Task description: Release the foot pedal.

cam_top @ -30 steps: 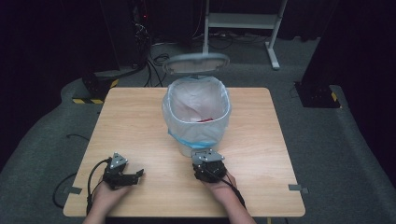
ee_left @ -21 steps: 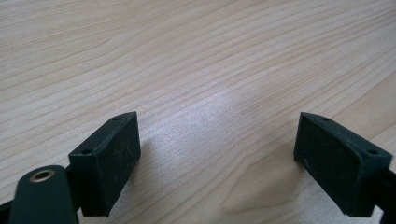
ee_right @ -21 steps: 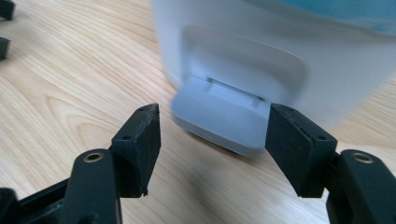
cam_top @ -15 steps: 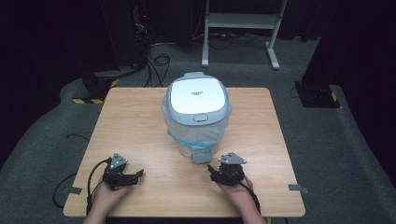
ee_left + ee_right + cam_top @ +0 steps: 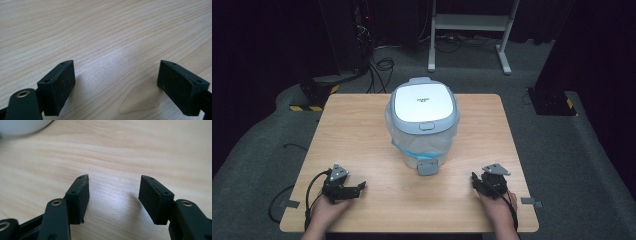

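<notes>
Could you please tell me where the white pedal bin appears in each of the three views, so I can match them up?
High view: the pedal bin stands at the table's centre, lid shut, pedal facing the person.
Left gripper view: bare wooden table lies ahead between the open jaws.
Right gripper view: a blurred white curve at the top-left corner is probably the bin's base.
Shared landmark: the light wood-grain tabletop.
</notes>
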A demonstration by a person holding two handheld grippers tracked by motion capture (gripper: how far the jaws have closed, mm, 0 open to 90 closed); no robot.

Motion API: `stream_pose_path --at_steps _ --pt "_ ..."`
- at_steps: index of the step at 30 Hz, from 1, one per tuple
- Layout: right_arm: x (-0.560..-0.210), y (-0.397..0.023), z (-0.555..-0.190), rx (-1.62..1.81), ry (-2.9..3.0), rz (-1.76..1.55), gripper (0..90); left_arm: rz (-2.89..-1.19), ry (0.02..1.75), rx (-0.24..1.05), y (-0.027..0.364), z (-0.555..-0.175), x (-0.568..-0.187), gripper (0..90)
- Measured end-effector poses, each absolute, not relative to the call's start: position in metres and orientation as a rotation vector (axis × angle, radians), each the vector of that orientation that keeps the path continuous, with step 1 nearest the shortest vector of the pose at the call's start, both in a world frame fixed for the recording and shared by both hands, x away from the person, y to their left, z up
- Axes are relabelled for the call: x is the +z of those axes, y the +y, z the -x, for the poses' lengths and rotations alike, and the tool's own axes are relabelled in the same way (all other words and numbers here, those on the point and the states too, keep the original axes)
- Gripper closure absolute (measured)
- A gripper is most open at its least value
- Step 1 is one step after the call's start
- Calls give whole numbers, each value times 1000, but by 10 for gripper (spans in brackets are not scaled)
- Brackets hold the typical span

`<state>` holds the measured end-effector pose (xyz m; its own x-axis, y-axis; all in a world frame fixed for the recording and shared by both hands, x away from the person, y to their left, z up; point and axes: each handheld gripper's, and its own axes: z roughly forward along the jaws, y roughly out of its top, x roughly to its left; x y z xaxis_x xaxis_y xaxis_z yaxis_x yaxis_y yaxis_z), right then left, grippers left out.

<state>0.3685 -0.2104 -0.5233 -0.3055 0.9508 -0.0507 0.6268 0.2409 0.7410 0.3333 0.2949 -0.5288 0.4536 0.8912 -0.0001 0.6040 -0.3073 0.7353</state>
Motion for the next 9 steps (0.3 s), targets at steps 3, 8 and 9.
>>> stream_pose_path --at_steps 3,8,9 --pt "-524 -209 -372 876 2025 -1463 406 -2029 1246 546 295 -333 -529 150" --pt "-524 -205 -374 881 2041 -1449 397 -2026 1245 545 294 -333 -529 150" --pt "-524 -204 -374 881 2041 -1450 395 -2026 1244 544 294 -333 -529 150"
